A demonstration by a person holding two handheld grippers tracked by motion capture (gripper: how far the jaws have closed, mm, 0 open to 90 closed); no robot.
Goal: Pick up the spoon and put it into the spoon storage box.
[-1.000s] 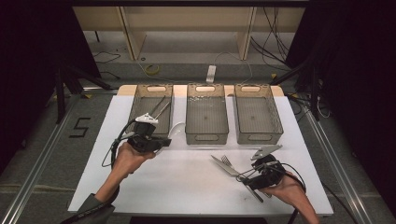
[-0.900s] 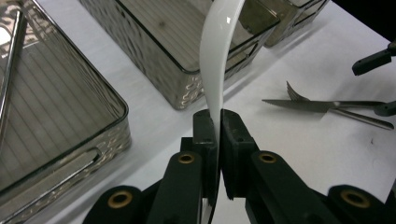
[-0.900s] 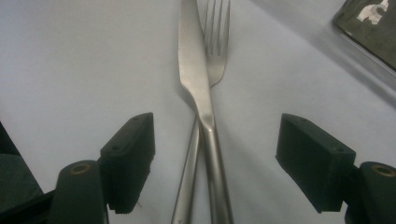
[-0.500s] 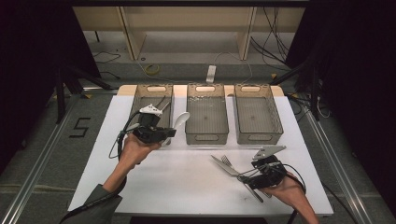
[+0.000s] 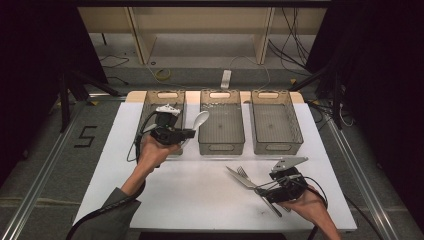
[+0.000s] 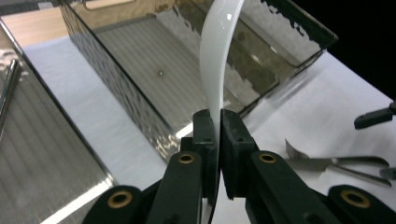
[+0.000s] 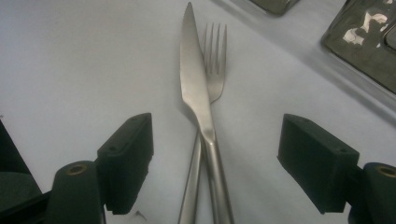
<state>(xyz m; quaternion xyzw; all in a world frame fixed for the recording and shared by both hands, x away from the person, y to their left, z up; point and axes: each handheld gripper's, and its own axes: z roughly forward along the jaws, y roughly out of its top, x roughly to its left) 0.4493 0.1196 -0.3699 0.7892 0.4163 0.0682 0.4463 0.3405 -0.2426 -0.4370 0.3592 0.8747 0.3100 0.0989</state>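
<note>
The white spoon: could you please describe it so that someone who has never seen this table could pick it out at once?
On the white table, three dark see-through bins stand in a row at the far side. Between the left bin and the middle bin, the left gripper is clamped on the white spoon, bowl raised in the air. It is glossy white, while the knife and fork lying before the right gripper are metal.

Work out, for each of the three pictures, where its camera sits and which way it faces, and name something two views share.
High view: above the person's side, facing forward and down on the table and three bins; both forearms show.
Left gripper view: rides the left gripper, looking along fingers shut on a white spoon toward the middle bin.
Right gripper view: rides the right gripper, looking along its open fingers at the knife and fork.
Shared: knife and fork lie crossed in the high and right gripper views.
</note>
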